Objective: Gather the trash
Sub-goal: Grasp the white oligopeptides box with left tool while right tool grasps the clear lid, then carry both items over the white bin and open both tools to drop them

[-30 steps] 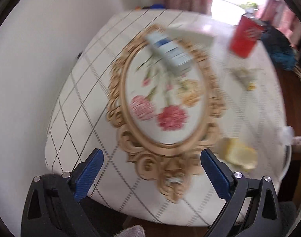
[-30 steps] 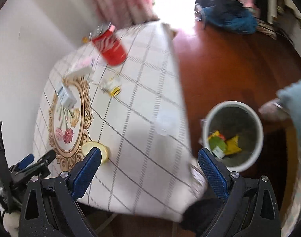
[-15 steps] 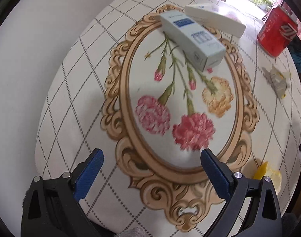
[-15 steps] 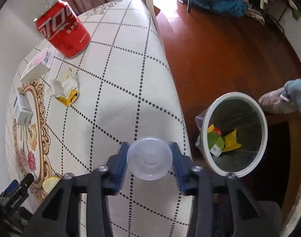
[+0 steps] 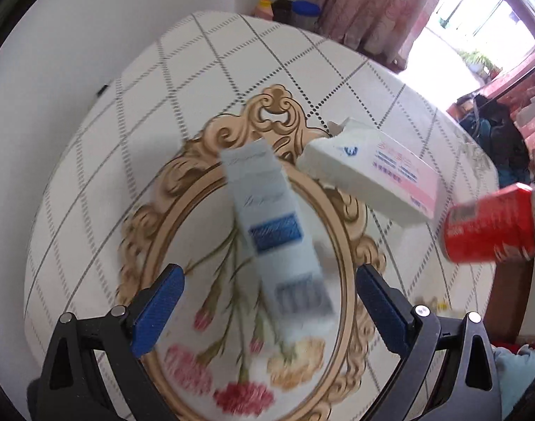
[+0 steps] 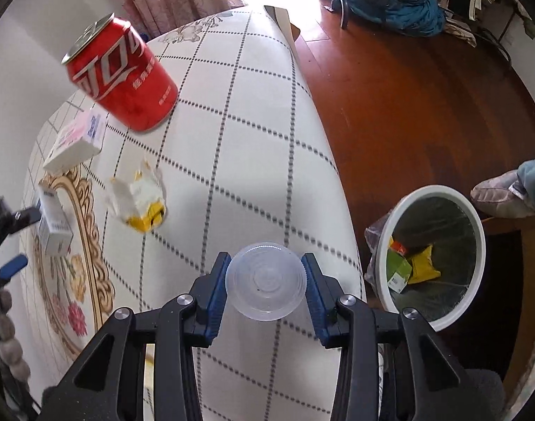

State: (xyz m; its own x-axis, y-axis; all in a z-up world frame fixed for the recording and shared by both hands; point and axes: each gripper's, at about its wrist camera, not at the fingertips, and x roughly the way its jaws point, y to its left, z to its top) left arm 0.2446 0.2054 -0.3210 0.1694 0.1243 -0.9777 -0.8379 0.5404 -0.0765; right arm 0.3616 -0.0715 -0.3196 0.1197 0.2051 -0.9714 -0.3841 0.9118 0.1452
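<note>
My right gripper (image 6: 265, 289) is shut on a clear plastic cup (image 6: 265, 280) over the table's right edge. A white trash bin (image 6: 432, 256) with some trash inside stands on the floor to its right. My left gripper (image 5: 267, 312) is open, with a blue-and-white box (image 5: 278, 242) lying between its jaws; the box also shows in the right wrist view (image 6: 55, 222). A white-and-pink box (image 5: 372, 175), a red soda can (image 5: 492, 224) (image 6: 121, 77) and a crumpled white-and-yellow wrapper (image 6: 139, 201) lie on the table.
The table (image 6: 260, 133) has a white checked cloth with a gold oval flower print (image 5: 204, 315). A wall runs along its left side. Bottles (image 5: 288, 8) stand at the far end by pink curtains. Wooden floor (image 6: 425, 98) and a pile of clothes (image 6: 390, 0) lie to the right.
My left gripper has moved forward until the blue-and-white box lies between its open jaws. My right gripper shut on the cup a half second ago and still holds it.
</note>
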